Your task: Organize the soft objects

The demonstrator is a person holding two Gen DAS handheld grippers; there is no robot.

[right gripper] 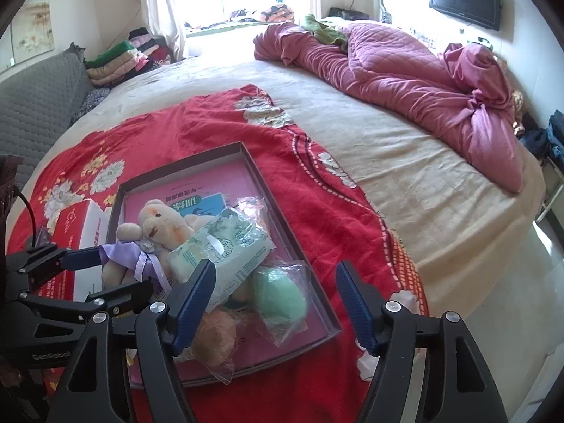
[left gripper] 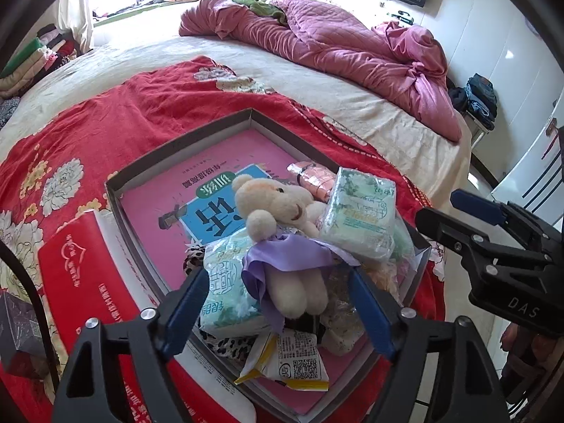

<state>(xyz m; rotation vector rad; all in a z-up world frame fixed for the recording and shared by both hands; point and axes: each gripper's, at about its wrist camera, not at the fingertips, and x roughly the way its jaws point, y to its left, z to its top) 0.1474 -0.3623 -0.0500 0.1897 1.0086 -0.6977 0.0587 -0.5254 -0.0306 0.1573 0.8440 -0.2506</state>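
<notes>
A shallow dark box (left gripper: 176,148) (right gripper: 183,162) lies on a red floral blanket with a pink book (left gripper: 211,176) in its bottom. Piled in it are a cream teddy bear (left gripper: 278,208) (right gripper: 158,222) in a purple dress, two green-white tissue packs (left gripper: 359,215) (left gripper: 229,282), a yellow snack packet (left gripper: 292,359), and a bagged green ball (right gripper: 280,296) and orange ball (right gripper: 215,335). My left gripper (left gripper: 282,303) (right gripper: 116,275) stands open astride the bear's legs, pads clear of them. My right gripper (right gripper: 275,296) (left gripper: 454,215) hangs open above the green ball.
A red-and-white carton (left gripper: 81,275) (right gripper: 81,218) lies against the box's left side. A crumpled pink quilt (right gripper: 405,70) covers the far right of the bed. Folded clothes (right gripper: 116,60) are stacked by the window. The bed's edge and the floor (right gripper: 528,282) are to the right.
</notes>
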